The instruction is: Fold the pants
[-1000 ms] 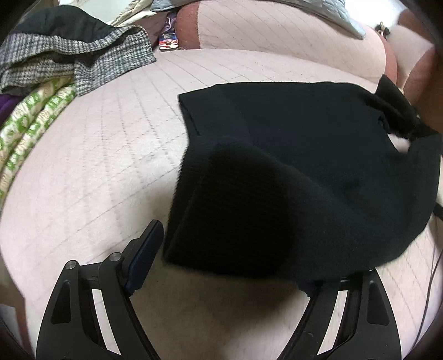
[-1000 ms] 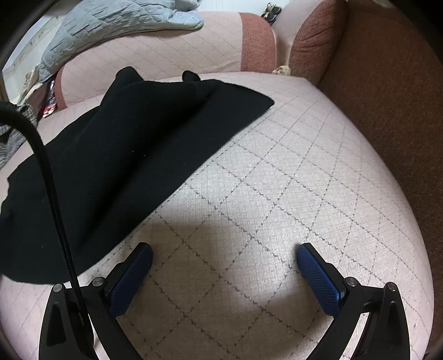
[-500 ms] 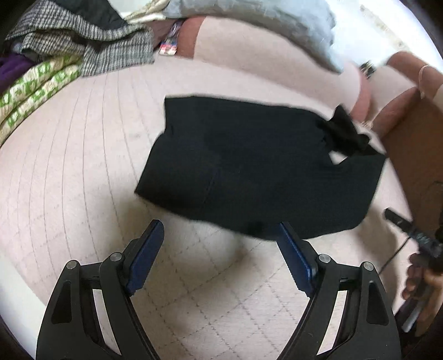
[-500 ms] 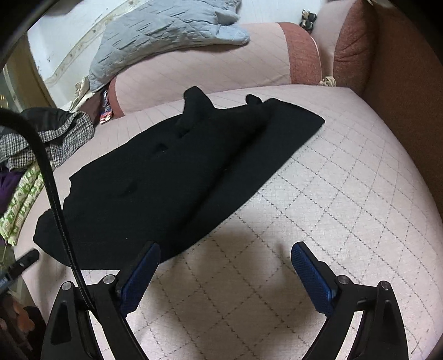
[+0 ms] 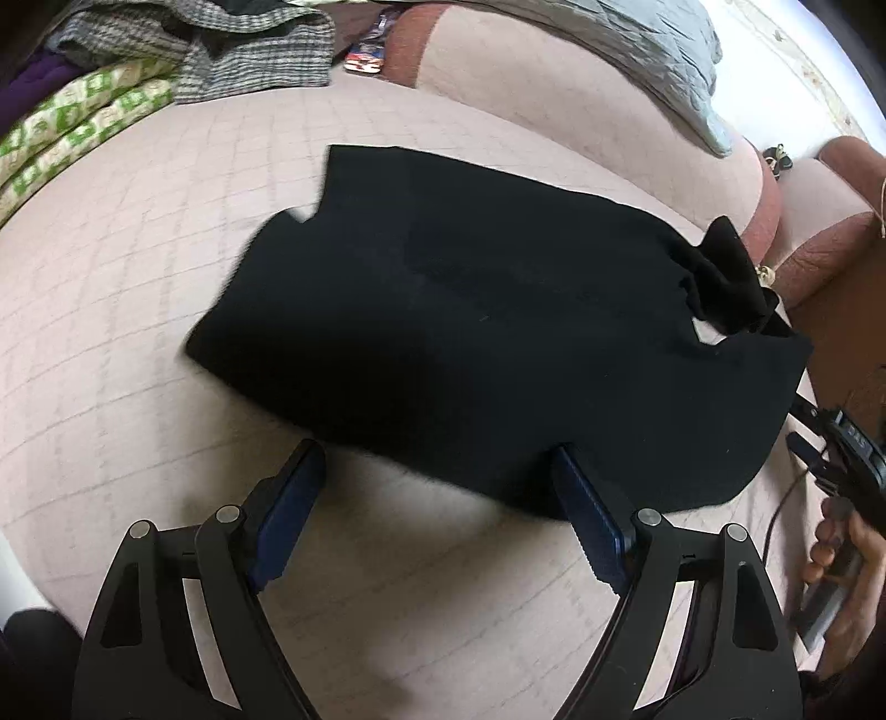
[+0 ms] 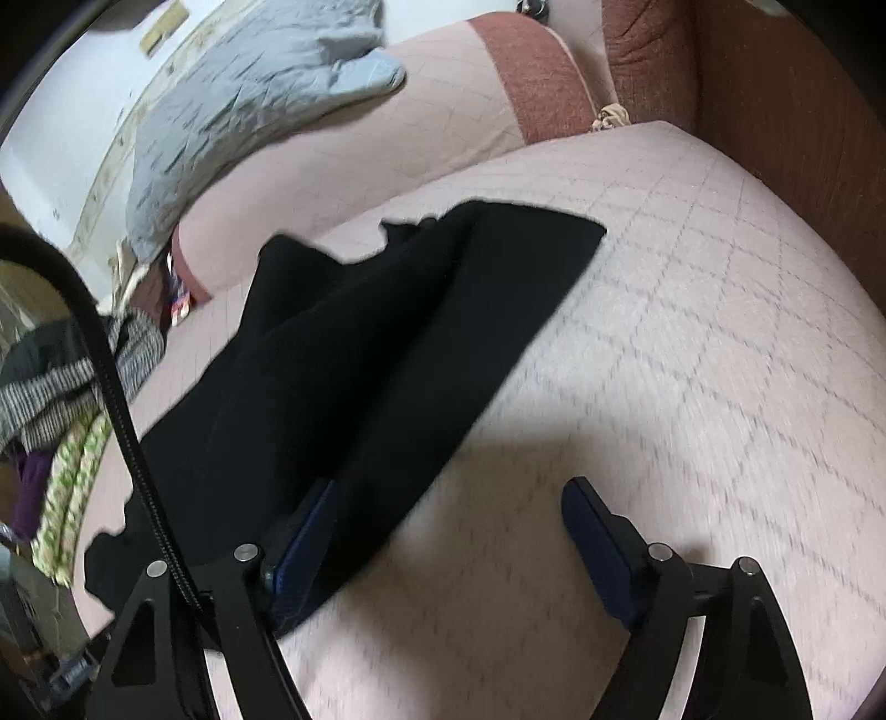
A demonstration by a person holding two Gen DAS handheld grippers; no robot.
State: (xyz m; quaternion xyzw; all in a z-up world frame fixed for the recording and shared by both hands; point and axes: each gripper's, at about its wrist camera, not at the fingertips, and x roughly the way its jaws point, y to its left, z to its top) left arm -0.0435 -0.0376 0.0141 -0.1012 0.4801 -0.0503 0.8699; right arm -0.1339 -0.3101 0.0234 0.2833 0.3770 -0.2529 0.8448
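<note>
The black pants (image 5: 498, 327) lie folded flat on the pink quilted sofa seat (image 5: 138, 310), with a bunched end (image 5: 725, 282) at the far right. My left gripper (image 5: 437, 493) is open and empty, just above the near edge of the pants. In the right wrist view the pants (image 6: 354, 376) run from lower left to upper middle. My right gripper (image 6: 448, 526) is open over the near edge; its left finger (image 6: 302, 531) is partly covered by the cloth, the right one is over bare seat.
A heap of checked, green and purple clothes (image 5: 166, 61) sits at the far left. A grey quilted blanket (image 5: 637, 44) drapes over the sofa back. The right hand and its gripper handle (image 5: 841, 498) show at the right edge. A brown armrest (image 6: 775, 111) borders the seat.
The left gripper let go of the pants' folded part and pulled back; the pants now lie flat. The right gripper moved toward the pants' near edge.
</note>
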